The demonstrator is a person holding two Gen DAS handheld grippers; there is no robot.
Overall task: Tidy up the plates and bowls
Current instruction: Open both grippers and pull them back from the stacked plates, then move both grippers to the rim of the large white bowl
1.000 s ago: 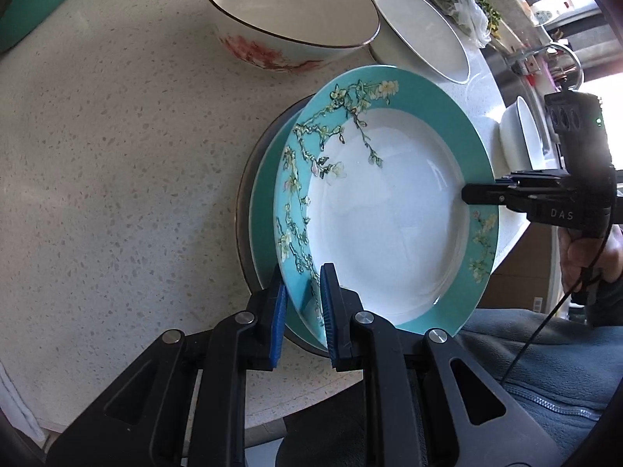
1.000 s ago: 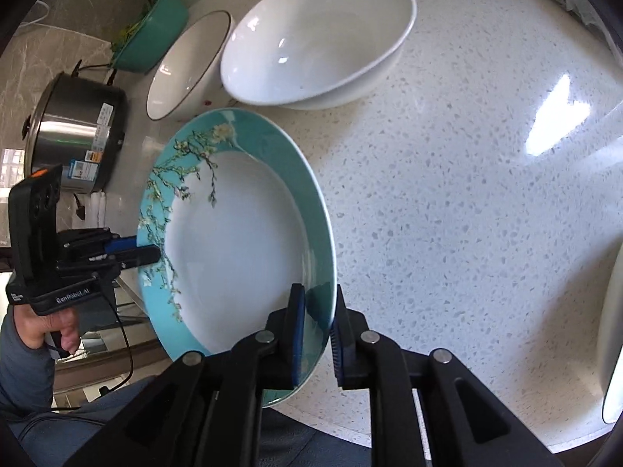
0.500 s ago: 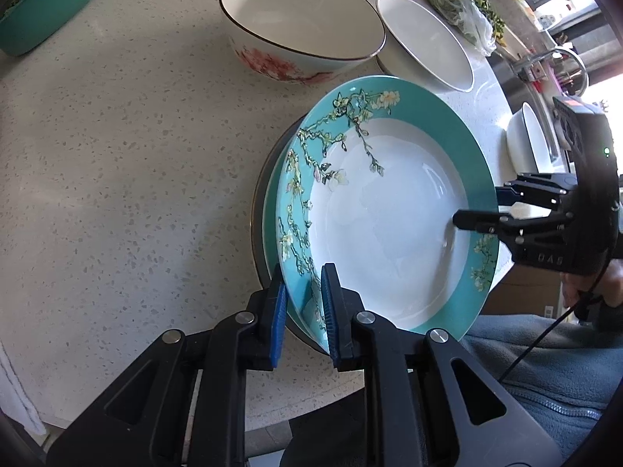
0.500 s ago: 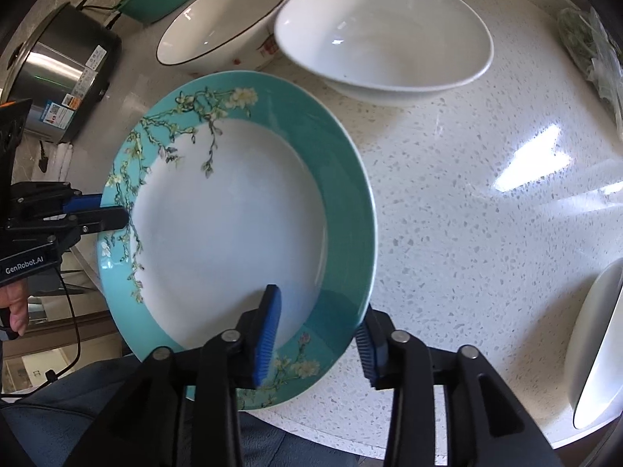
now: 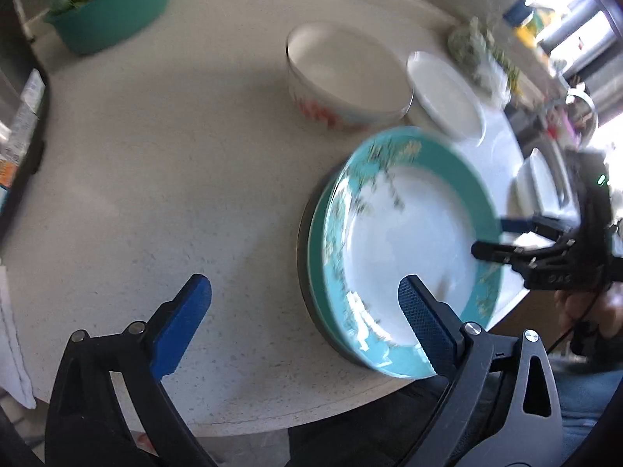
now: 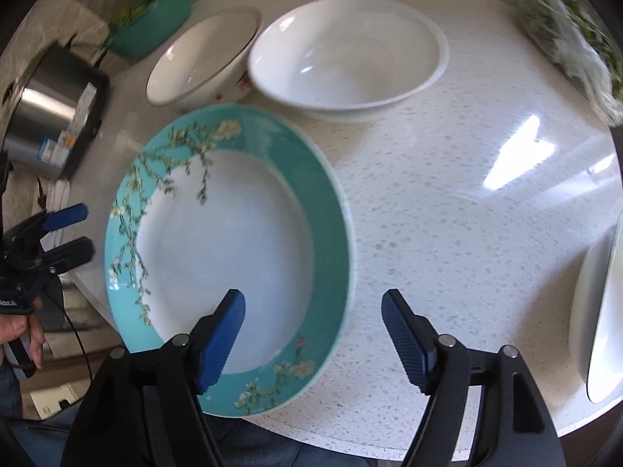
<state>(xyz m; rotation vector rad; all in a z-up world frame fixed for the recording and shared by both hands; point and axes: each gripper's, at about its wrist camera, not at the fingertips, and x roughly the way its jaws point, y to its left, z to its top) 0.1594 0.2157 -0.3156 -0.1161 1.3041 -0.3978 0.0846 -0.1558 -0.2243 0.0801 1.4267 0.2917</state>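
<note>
We see the teal-rimmed ceramic plate with a blossom-branch print [image 6: 229, 249] lying on top of a stack at the near edge of the speckled white stone counter [image 6: 447, 210]; in the left wrist view another teal plate [image 5: 316, 241] and a dark dish [image 5: 300, 229] sit under it. Part of the stack overhangs the counter edge.

Left gripper [image 5: 305, 303] is spread wide, holding nothing, one blue pad over bare counter, the other over the plate's near rim. Right gripper [image 6: 313, 311] is also spread wide and empty, straddling the plate's near-right rim.

Handling, our judgement: glazed ceramic, stiff, fairly heavy, slippery, chips if knocked. Best hold is the flat teal rim, pads above and below, one gripper per side; a single pinch likely lets it tilt.

Remaining: a white bowl with a dark rim line and red flower print [image 6: 202, 58], touching or just beside a wide plain white bowl [image 6: 346, 54]. These are deep, thin-walled; pinch the lip. A white dish [image 6: 599, 311] sits at the right edge.
</note>
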